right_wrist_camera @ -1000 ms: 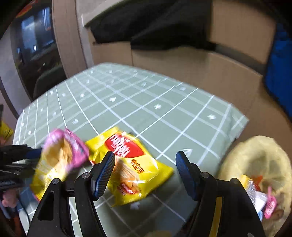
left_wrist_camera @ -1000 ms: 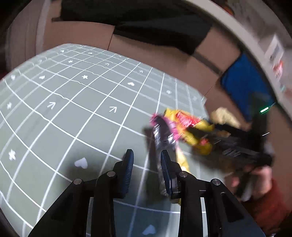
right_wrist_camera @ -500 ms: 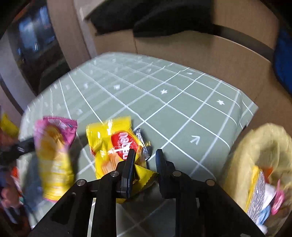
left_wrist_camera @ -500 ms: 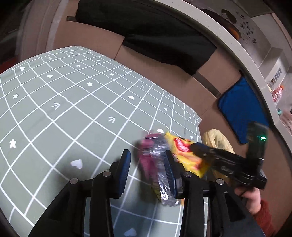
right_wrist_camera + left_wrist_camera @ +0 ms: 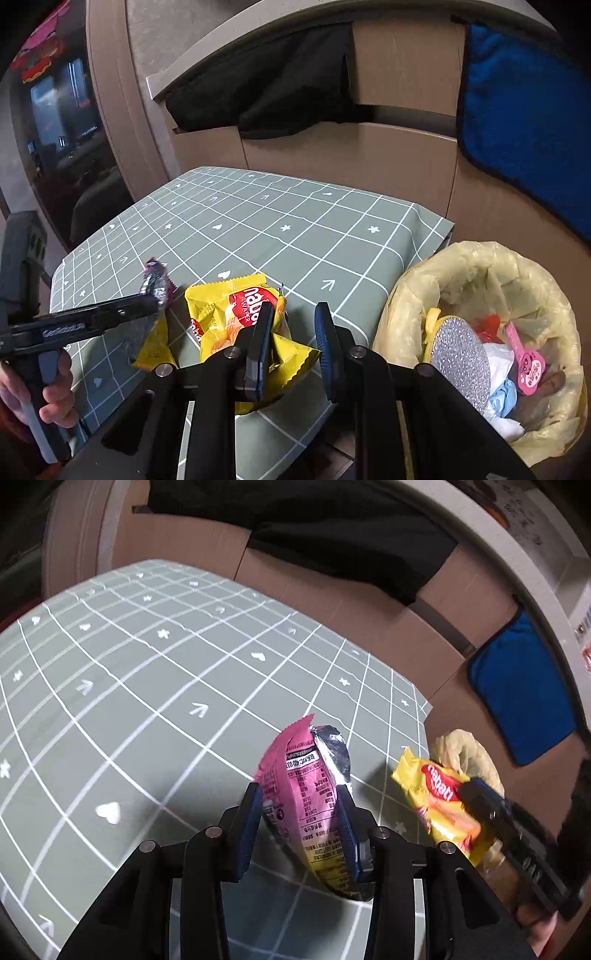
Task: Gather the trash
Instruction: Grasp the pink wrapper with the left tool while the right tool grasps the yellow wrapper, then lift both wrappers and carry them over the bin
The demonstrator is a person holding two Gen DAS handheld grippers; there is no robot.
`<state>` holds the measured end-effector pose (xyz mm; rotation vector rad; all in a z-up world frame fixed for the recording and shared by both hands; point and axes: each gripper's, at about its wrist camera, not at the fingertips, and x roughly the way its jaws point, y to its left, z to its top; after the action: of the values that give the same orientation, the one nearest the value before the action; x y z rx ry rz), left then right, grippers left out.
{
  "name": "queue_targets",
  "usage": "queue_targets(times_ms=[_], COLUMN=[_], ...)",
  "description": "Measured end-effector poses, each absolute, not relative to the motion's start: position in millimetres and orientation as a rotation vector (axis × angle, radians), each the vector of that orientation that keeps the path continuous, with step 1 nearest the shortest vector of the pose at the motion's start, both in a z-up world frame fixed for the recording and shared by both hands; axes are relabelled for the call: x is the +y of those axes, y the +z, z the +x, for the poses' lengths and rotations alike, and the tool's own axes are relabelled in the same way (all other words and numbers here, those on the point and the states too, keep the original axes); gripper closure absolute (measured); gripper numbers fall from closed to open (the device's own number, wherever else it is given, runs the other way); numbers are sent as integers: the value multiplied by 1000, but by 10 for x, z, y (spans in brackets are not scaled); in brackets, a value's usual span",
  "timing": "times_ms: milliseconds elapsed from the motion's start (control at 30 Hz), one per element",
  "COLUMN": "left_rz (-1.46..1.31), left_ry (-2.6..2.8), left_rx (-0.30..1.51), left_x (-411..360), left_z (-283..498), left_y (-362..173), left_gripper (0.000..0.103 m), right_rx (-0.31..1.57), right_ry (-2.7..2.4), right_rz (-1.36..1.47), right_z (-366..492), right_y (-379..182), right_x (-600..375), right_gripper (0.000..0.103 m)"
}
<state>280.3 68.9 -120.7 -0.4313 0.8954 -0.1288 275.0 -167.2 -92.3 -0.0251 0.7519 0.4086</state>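
Observation:
My left gripper (image 5: 298, 792) is shut on a pink and yellow snack wrapper (image 5: 306, 775) with a silver inside, held just above the green gridded tablecloth (image 5: 147, 701). In the right wrist view the same left gripper (image 5: 151, 299) comes in from the left with that wrapper (image 5: 157, 286). My right gripper (image 5: 295, 308) is shut on a corner of a yellow wafer wrapper (image 5: 229, 314), lifted off the tablecloth (image 5: 295, 229). The left wrist view shows the right gripper (image 5: 469, 790) pinching that yellow wrapper (image 5: 436, 794) in the air. A bin lined with a yellow bag (image 5: 480, 258) stands right of the table.
The bin (image 5: 461, 746) holds several pieces of trash, among them a silver wrapper (image 5: 461, 354). Cardboard boxes (image 5: 369, 158) draped with a black cloth (image 5: 277, 92) and a blue cloth (image 5: 517, 110) stand behind. A person's hand (image 5: 55, 398) grips the left tool.
The right gripper shut on the yellow wrapper and lifted it off the table toward the bin. The left gripper moved right with the pink wrapper, which now sits squarely between its fingers.

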Motion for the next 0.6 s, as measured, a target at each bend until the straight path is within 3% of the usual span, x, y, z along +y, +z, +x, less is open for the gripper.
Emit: queue_targets(times_ms=[167,300,600], left_rz=[-470,-461,-337], left_ry=[-94,-123,-195], left_rx=[937,934,648], left_x=[516,418,244], left_z=[2949,2963,2614], left_y=[-1277,-1272,-538], left_gripper=[63,74,82], right_rx=[722,692,556], right_ry=[372,352,316], right_rz=[-40,-14,-48], right_z=[2698,2665,2503], right_y=[-949,-915,-545], right_x=[-1730,-1850,-1923], right_gripper=[83,83,83])
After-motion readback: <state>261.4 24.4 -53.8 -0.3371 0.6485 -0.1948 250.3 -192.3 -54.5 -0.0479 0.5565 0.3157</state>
